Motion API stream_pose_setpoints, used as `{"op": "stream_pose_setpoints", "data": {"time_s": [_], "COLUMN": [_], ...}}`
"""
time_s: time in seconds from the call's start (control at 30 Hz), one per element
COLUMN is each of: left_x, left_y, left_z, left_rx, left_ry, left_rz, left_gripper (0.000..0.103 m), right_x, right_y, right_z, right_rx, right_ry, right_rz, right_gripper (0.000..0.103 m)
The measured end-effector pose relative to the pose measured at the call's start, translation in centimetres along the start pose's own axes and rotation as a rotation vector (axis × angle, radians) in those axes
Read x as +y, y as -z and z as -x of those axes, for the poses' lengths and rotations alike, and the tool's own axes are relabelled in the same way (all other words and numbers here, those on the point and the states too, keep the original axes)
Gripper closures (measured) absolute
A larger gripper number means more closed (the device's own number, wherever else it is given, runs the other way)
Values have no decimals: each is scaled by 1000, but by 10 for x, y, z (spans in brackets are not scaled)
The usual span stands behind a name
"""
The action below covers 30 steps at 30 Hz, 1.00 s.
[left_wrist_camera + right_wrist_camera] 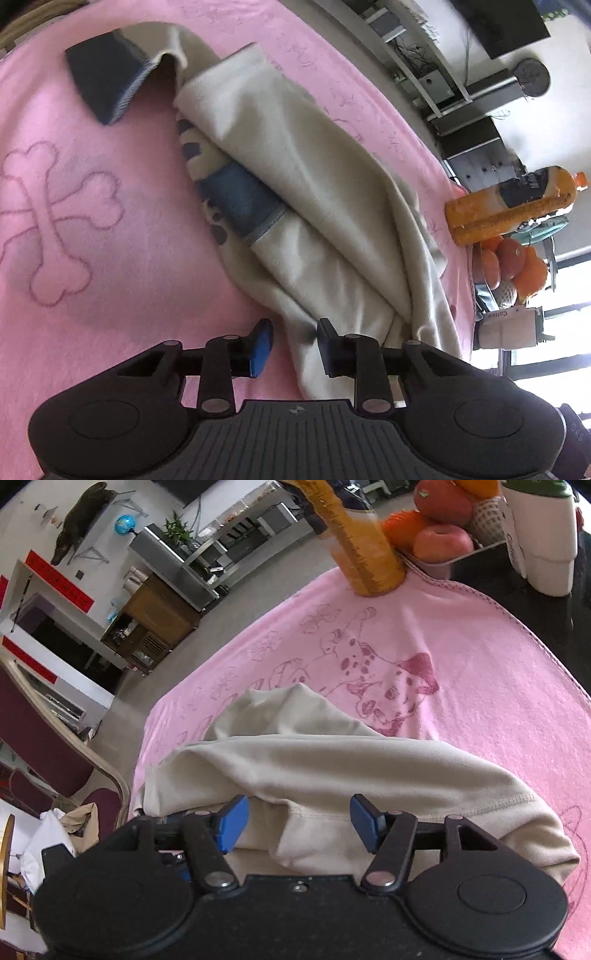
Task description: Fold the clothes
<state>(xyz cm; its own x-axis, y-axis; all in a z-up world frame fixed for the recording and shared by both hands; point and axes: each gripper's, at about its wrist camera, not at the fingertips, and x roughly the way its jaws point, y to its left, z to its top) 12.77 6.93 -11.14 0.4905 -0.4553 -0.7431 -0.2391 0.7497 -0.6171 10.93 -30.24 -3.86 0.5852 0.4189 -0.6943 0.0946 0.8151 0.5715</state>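
A cream sweatshirt with dark blue cuffs lies bunched on the pink blanket. One sleeve stretches to the far left; a second blue cuff lies on the printed front. My left gripper is open, its jaws either side of the garment's near edge, not closed on it. In the right wrist view the same cream garment lies folded over in a mound. My right gripper is open, low over the cloth's near fold.
An orange juice bottle stands at the blanket's right edge, next to a bowl of oranges and apples and a white container. Shelving and a chair stand beyond the table edge.
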Motion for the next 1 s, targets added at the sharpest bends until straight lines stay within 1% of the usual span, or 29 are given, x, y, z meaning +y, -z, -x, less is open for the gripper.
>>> {"op": "stream_pose_setpoints", "data": {"time_s": [0.17,0.2,0.23,0.3,0.43,0.57,0.63,0.67,0.73,0.77,0.8,0.87,0.9,0.93,0.97,1.0], "left_x": [-12,-12,-12,-13,-35,-48,-43,-39,-21,-11,0,18,23,24,24,22], "left_y": [-1,-2,-2,0,11,24,33,36,40,42,44,43,43,41,39,38], "left_z": [-8,-9,-8,1,44,95,114,117,105,98,89,72,68,64,63,62], "left_rx": [-5,-10,-19,-52,-131,-185,-204,-206,-169,-144,-118,-80,-70,-65,-68,-80], "left_ry": [-4,-6,-12,-28,-38,-42,-71,-92,-124,-140,-145,-139,-138,-130,-113,-98], "left_rz": [-61,-63,-64,-71,-139,-202,-235,-248,-249,-245,-220,-146,-123,-115,-121,-129], "left_gripper": [81,87,103,103,103,103,103,103,103,103,103,103,100,94,81,75], "right_x": [0,-1,-2,-5,-10,-13,-13,-13,-7,0,7,23,31,38,44,51], "right_y": [-1,-1,-2,-4,-5,-2,3,7,17,22,27,35,39,42,46,48], "right_z": [1,2,2,3,7,13,16,17,16,13,10,2,-3,-7,-12,-18], "right_rx": [-13,-16,-20,-27,-53,-67,-55,-41,-13,-2,10,22,27,35,43,54], "right_ry": [10,11,13,17,35,8,-18,-35,-65,-61,-56,-28,-14,-10,-7,-4], "right_rz": [6,2,-1,-7,-16,-22,-26,-32,-5,36,79,177,226,265,303,340], "right_gripper": [42,42,42,41,41,41,41,40,39,39,38,38,38,37,37,37]}}
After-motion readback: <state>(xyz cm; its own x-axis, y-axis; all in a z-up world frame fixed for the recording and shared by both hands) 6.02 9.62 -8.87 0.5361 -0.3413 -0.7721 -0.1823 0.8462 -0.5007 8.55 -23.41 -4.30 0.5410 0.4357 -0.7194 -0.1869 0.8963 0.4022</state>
